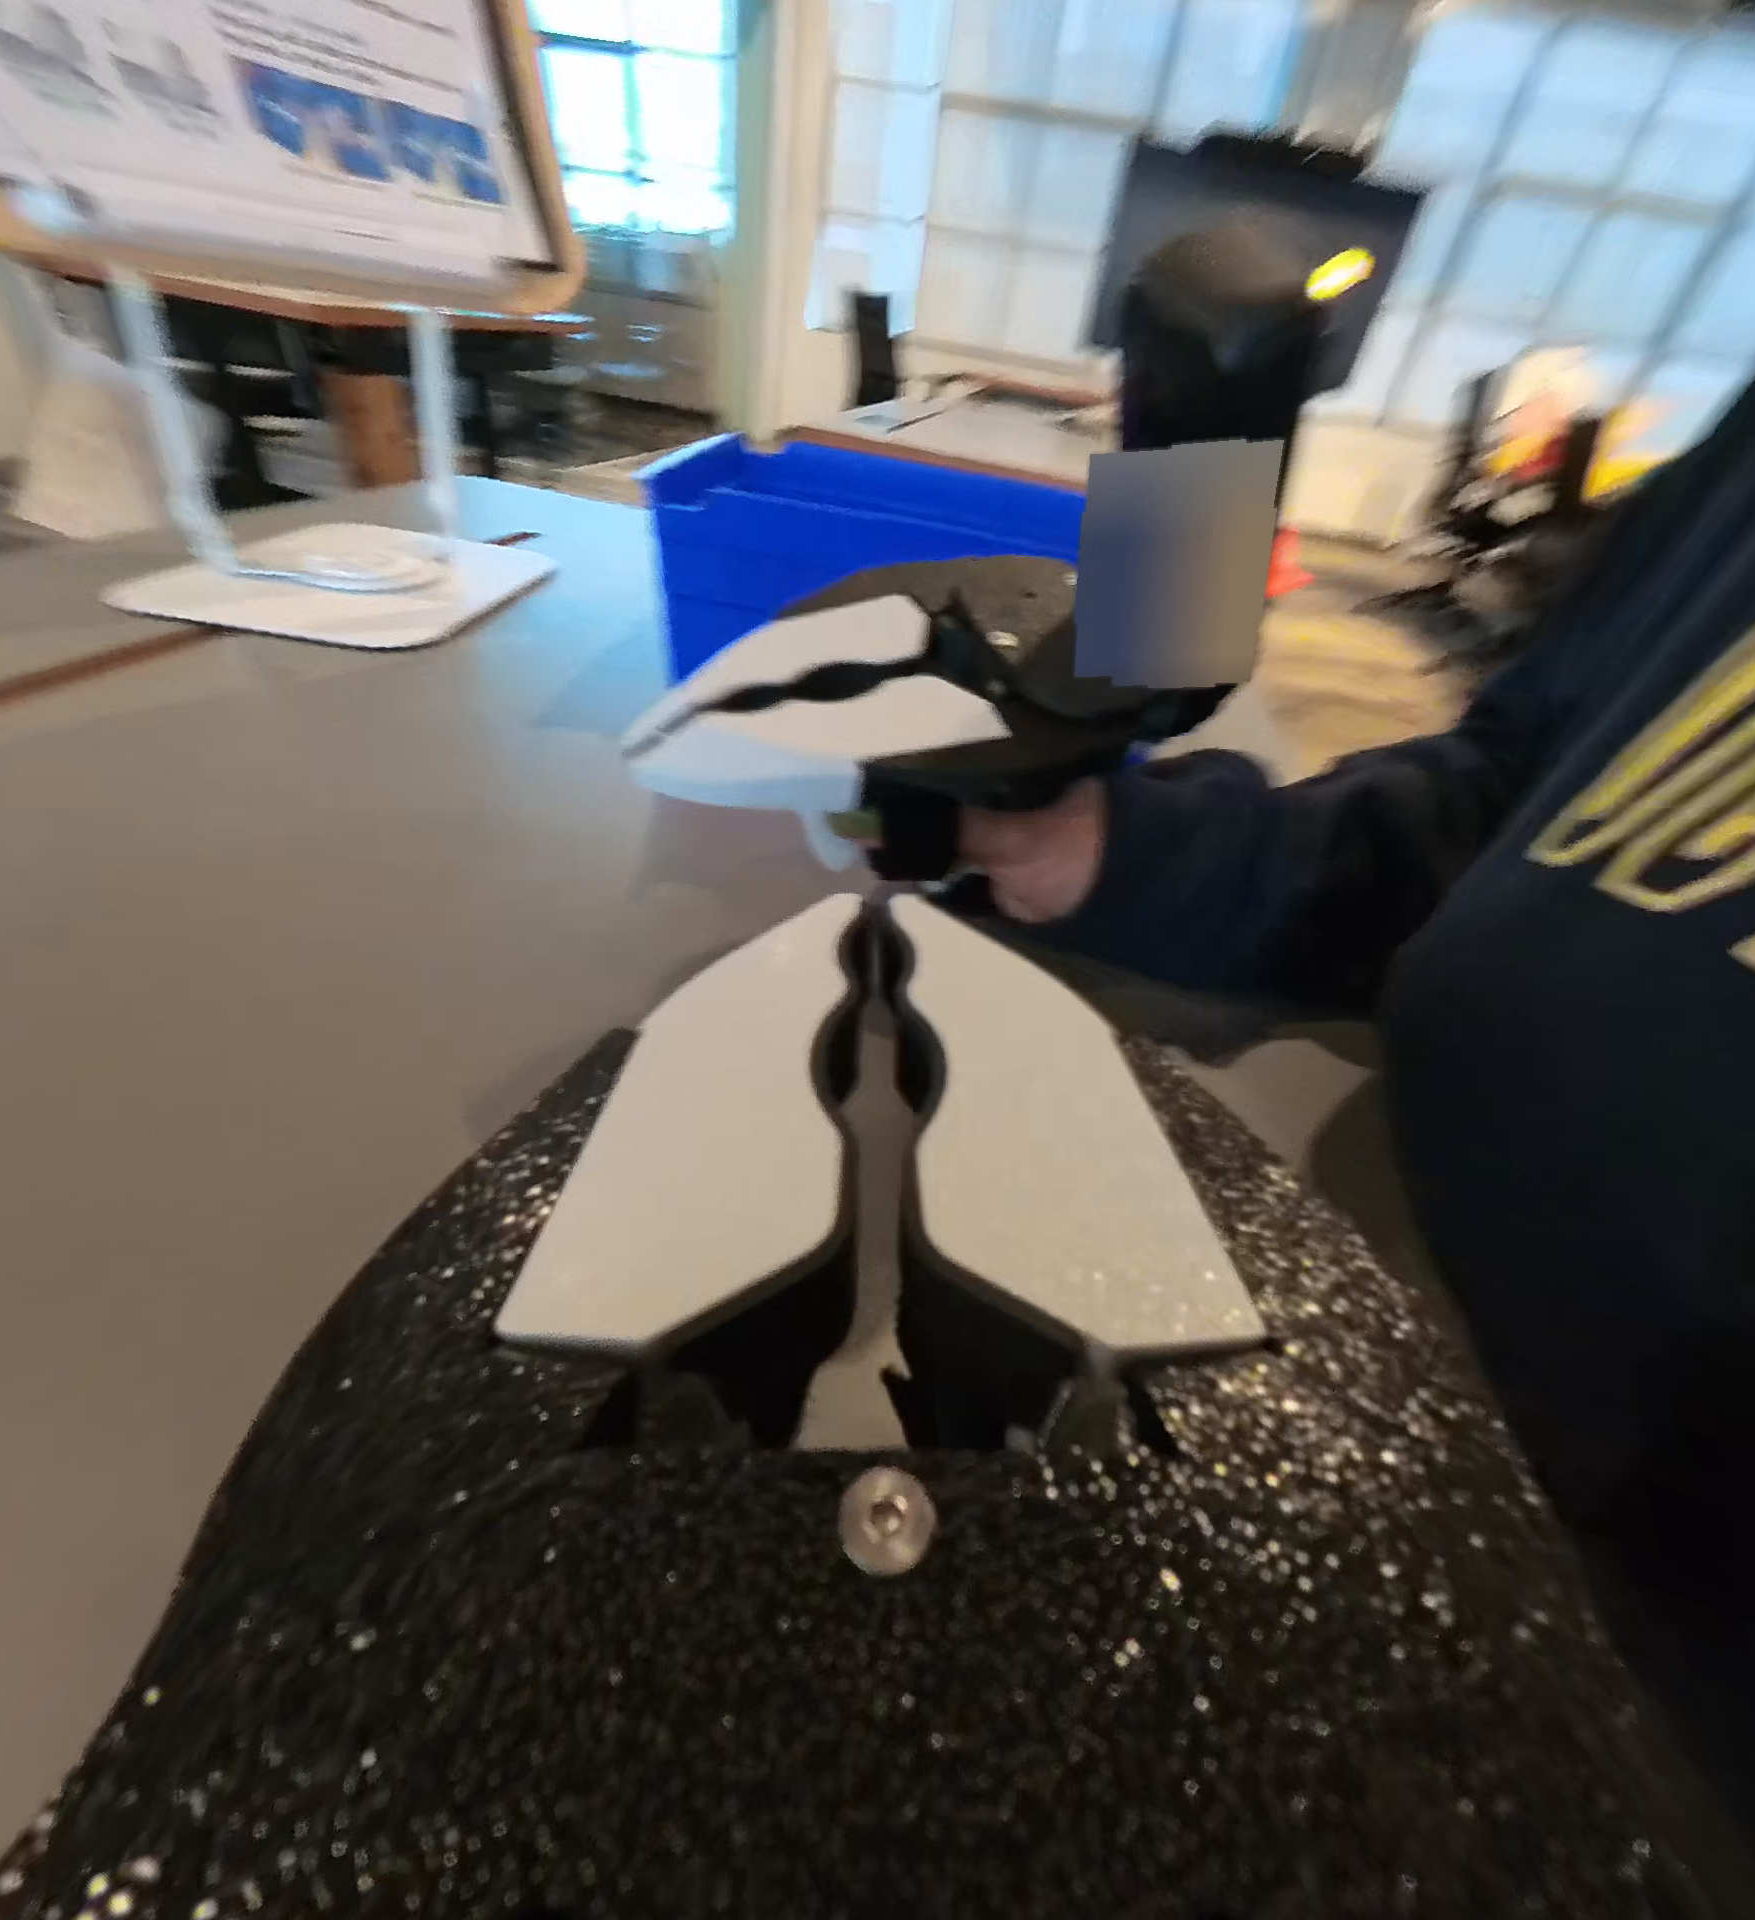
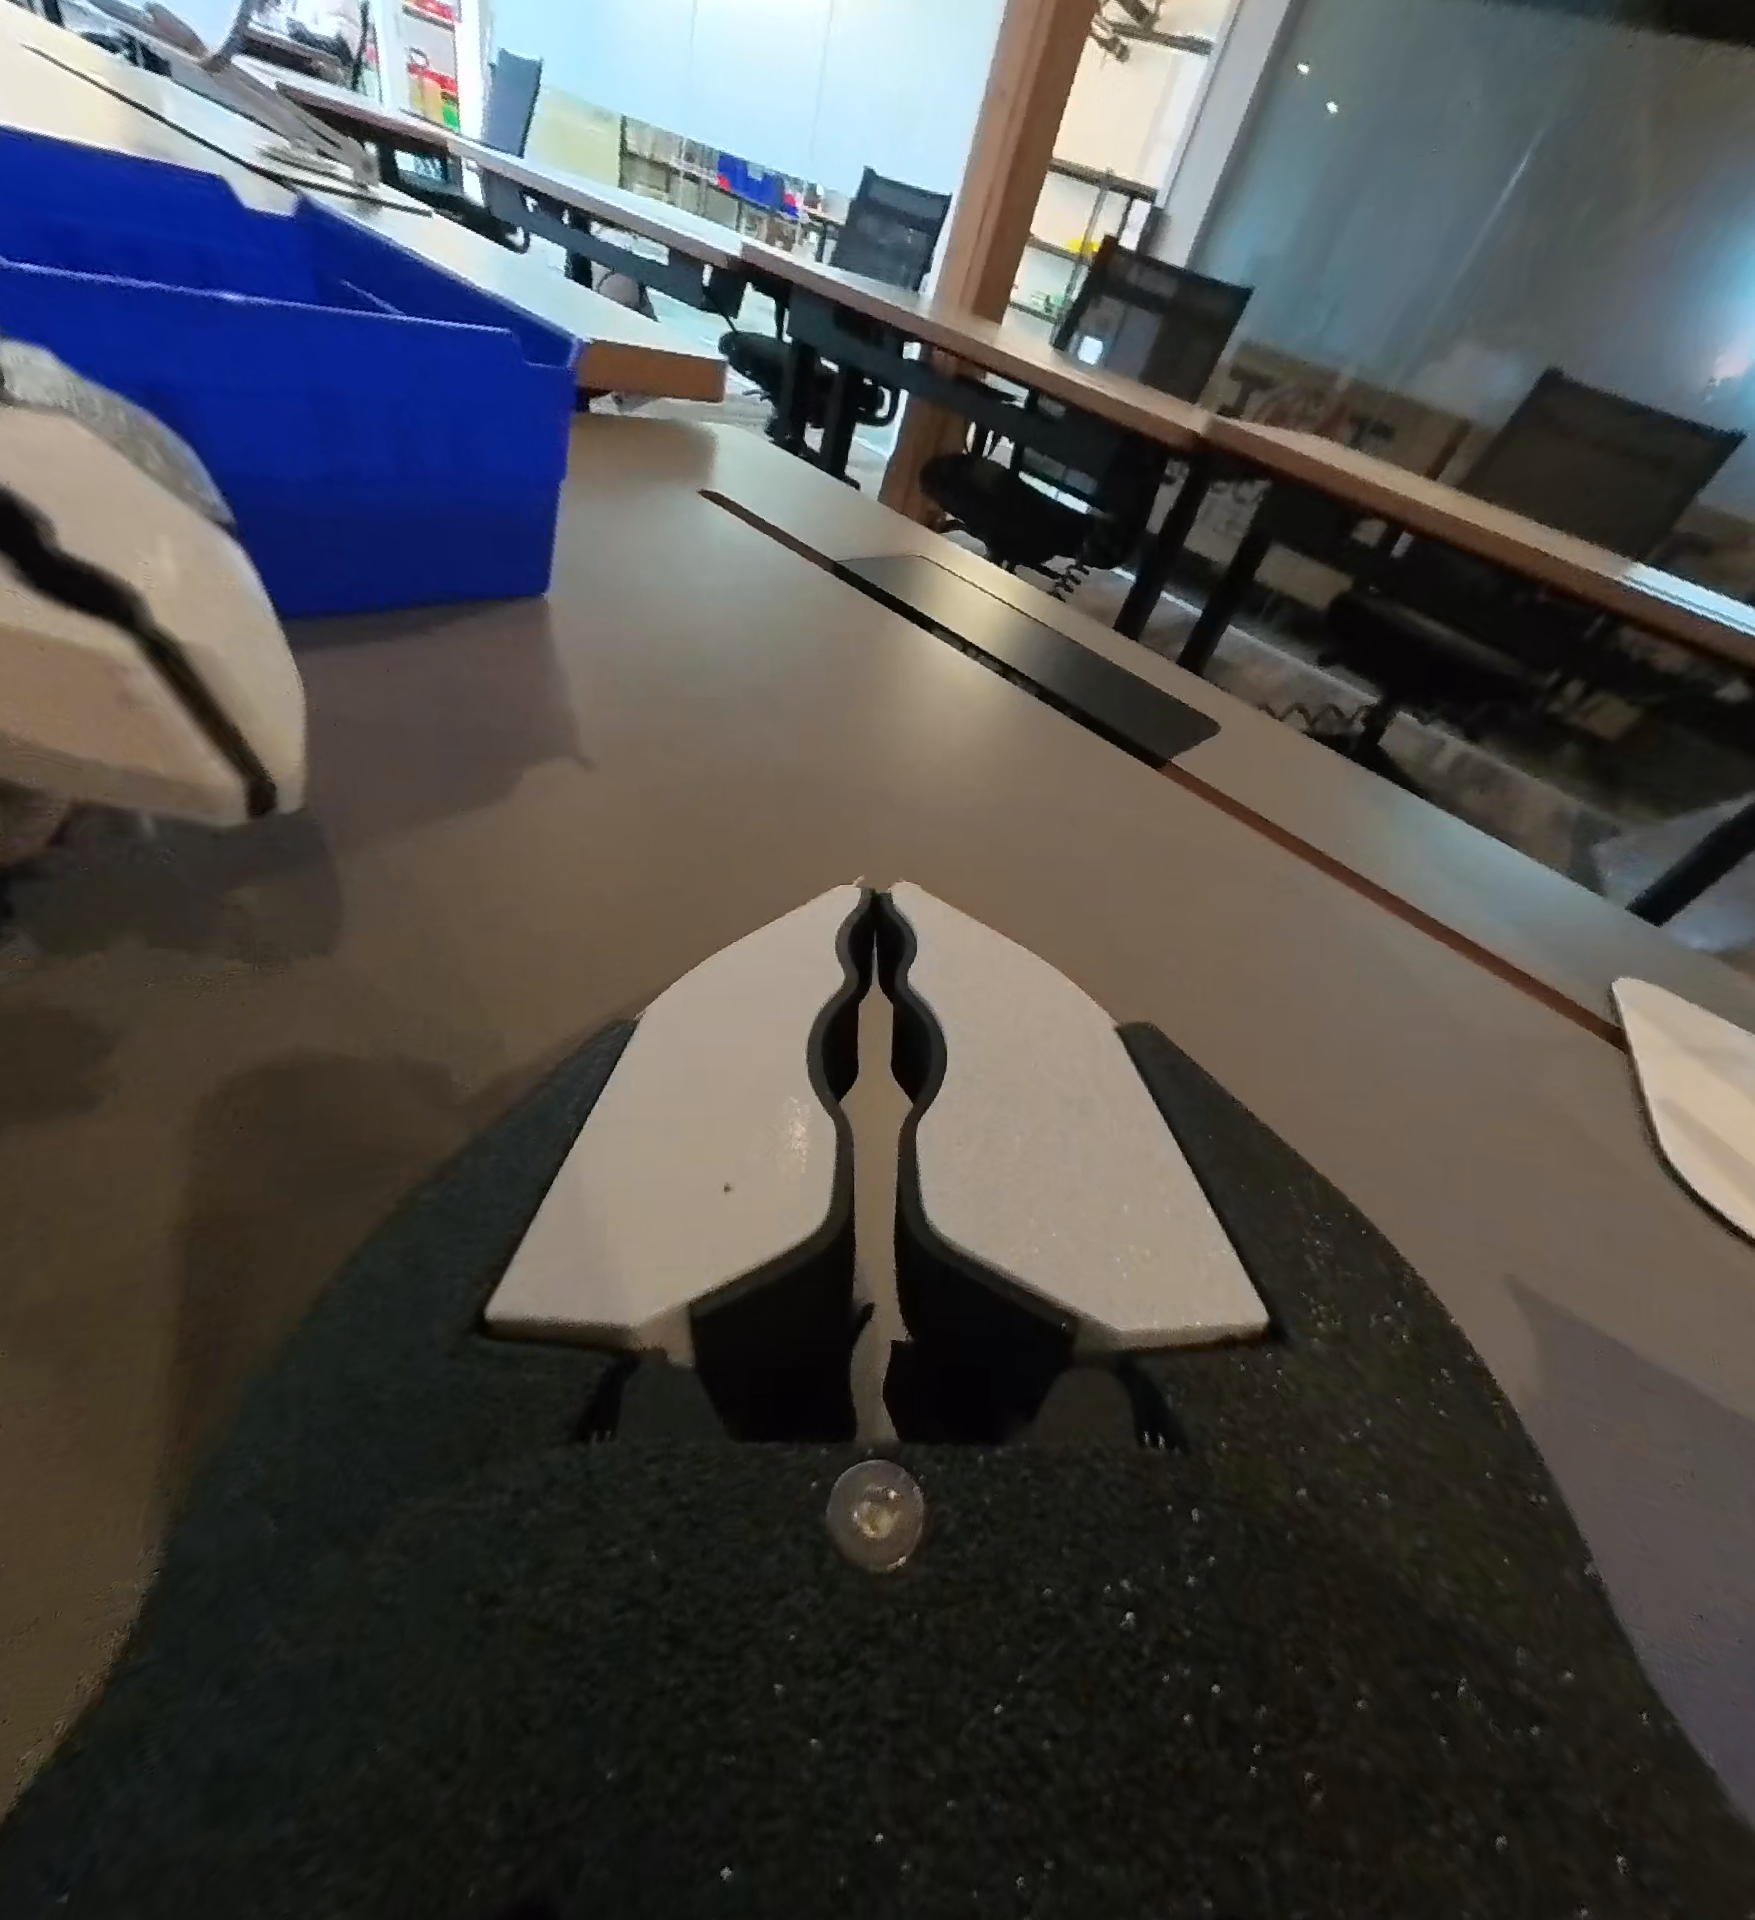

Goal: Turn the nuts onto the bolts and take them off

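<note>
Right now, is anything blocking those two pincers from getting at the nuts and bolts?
No nuts or bolts show. Both the left hand-held gripper and right hand-held gripper are shut and empty over bare table, beside a blue bin.

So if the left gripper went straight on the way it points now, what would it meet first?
Probably the right gripper, held crosswise just beyond the left gripper, both with jaws shut and empty. Its handle and the hand sit almost dead ahead. Depth is blurred, so it might pass just beneath, over the table.
</note>
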`<state>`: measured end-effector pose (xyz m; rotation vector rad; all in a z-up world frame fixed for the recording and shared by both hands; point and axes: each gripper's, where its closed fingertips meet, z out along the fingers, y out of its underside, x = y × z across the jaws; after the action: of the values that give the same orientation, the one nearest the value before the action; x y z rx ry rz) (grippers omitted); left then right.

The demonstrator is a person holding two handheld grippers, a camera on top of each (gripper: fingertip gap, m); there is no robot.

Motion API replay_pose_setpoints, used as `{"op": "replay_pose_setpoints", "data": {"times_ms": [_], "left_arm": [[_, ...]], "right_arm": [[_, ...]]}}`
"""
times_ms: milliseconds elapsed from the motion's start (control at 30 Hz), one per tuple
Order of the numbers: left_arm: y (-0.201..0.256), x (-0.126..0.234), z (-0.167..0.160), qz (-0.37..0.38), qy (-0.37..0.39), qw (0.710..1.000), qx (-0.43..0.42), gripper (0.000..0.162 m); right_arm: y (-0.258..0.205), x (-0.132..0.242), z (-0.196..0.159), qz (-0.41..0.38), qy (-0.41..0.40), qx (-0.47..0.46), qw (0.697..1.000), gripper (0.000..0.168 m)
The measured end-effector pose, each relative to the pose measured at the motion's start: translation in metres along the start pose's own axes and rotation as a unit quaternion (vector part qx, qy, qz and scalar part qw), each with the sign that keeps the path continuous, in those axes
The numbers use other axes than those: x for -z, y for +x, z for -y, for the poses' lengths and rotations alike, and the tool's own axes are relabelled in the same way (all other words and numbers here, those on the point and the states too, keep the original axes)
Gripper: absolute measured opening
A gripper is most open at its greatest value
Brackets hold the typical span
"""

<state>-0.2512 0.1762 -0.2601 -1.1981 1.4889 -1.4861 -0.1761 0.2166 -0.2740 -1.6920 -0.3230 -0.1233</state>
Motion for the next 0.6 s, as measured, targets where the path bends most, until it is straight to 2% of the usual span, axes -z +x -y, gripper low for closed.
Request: {"op": "replay_pose_setpoints", "data": {"times_ms": [133,300,467,600], "left_arm": [[-0.018,0.010,0.013,0.096,-0.002,0.995,-0.015,0.000],[-0.039,0.050,0.054,0.231,0.011,0.972,-0.037,0.000],[-0.060,0.120,0.098,0.352,-0.027,0.933,-0.071,0.000],[-0.102,0.189,0.095,0.441,-0.135,0.887,-0.015,0.000]], "right_arm": [[-0.002,0.000,-0.001,0.010,0.001,-0.003,1.000,0.000],[-0.003,0.001,0.000,0.017,0.007,-0.010,1.000,0.000],[-0.005,0.001,0.001,0.027,0.012,-0.014,0.999,0.000],[-0.006,0.003,0.003,0.034,0.018,-0.023,0.999,0.000]]}}
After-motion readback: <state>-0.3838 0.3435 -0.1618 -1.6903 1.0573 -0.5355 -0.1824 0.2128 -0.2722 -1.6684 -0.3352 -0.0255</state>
